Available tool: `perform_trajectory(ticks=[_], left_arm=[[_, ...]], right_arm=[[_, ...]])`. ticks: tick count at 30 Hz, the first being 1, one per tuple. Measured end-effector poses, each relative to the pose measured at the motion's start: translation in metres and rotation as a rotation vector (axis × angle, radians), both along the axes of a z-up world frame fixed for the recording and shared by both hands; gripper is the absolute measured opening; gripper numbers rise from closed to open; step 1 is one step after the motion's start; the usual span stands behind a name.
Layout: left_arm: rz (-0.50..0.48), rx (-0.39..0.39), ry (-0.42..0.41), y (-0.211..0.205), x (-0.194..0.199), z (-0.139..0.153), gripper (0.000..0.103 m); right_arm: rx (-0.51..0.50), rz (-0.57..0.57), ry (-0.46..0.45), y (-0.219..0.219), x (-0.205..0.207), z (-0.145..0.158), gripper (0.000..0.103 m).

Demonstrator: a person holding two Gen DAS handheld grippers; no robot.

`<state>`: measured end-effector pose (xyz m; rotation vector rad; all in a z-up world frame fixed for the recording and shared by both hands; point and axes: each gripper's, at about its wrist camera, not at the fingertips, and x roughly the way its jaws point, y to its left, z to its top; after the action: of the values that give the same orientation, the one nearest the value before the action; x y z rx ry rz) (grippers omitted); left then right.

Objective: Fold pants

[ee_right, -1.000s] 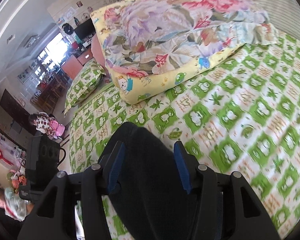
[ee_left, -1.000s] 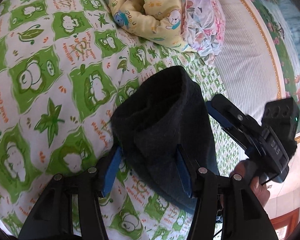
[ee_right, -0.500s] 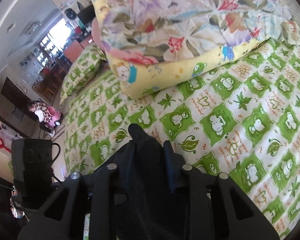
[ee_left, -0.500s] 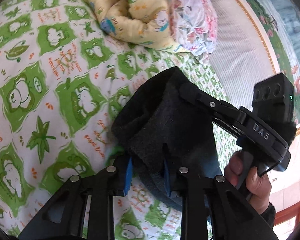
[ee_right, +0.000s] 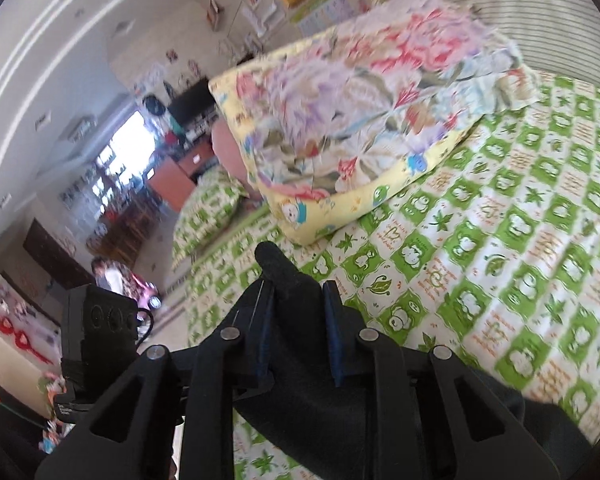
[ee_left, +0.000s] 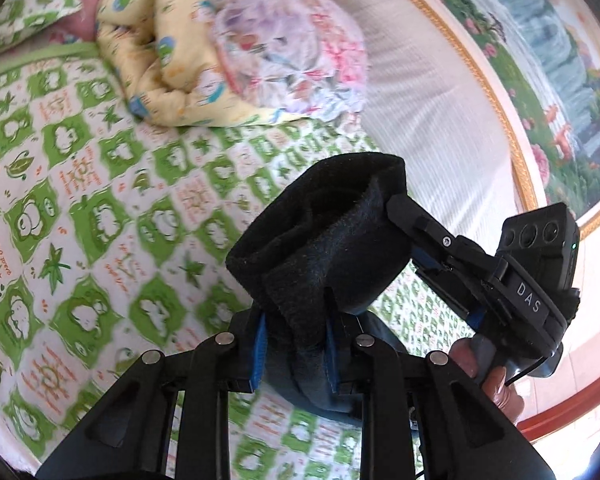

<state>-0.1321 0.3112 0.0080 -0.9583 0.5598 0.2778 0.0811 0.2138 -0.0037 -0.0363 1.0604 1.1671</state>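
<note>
The black pants (ee_left: 324, 232) are bunched into a thick fold and held up over the green-and-white bed sheet (ee_left: 80, 208). My left gripper (ee_left: 294, 332) is shut on the near edge of the fabric. The right gripper (ee_left: 400, 208) comes in from the right in the left wrist view and pinches the far edge. In the right wrist view my right gripper (ee_right: 296, 320) is shut on the pants (ee_right: 288, 280), whose cloth bulges up between the blue pads and hangs below. The left gripper's camera body (ee_right: 96, 332) shows at the left.
A rolled yellow and floral quilt (ee_left: 236, 48) lies at the head of the bed, also in the right wrist view (ee_right: 364, 128). A striped white headboard (ee_left: 432, 112) stands behind it. A green pillow (ee_right: 208, 212) lies at the far side. The room beyond holds furniture.
Both grippers closed from open onto the pants, then lifted the bunched fabric off the sheet. The views have tilted up toward the quilt and room.
</note>
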Motion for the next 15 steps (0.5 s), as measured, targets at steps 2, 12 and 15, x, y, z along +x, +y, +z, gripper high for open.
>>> perform_trajectory(ticks=[2, 12, 15], left_arm=[[-0.009, 0.011, -0.007, -0.007, 0.003, 0.006, 0.023], [-0.074, 0.054, -0.028, -0.045, 0.013, 0.027, 0.023], [-0.104, 0.071, -0.034, -0.057, 0.019, 0.033, 0.023]], right_arm=[[0.027, -0.024, 0.008, -0.012, -0.001, 0.006, 0.024], [0.172, -0.190, 0.045, -0.075, -0.013, 0.018, 0.024], [0.196, -0.227, 0.040, -0.091, -0.015, 0.023, 0.024]])
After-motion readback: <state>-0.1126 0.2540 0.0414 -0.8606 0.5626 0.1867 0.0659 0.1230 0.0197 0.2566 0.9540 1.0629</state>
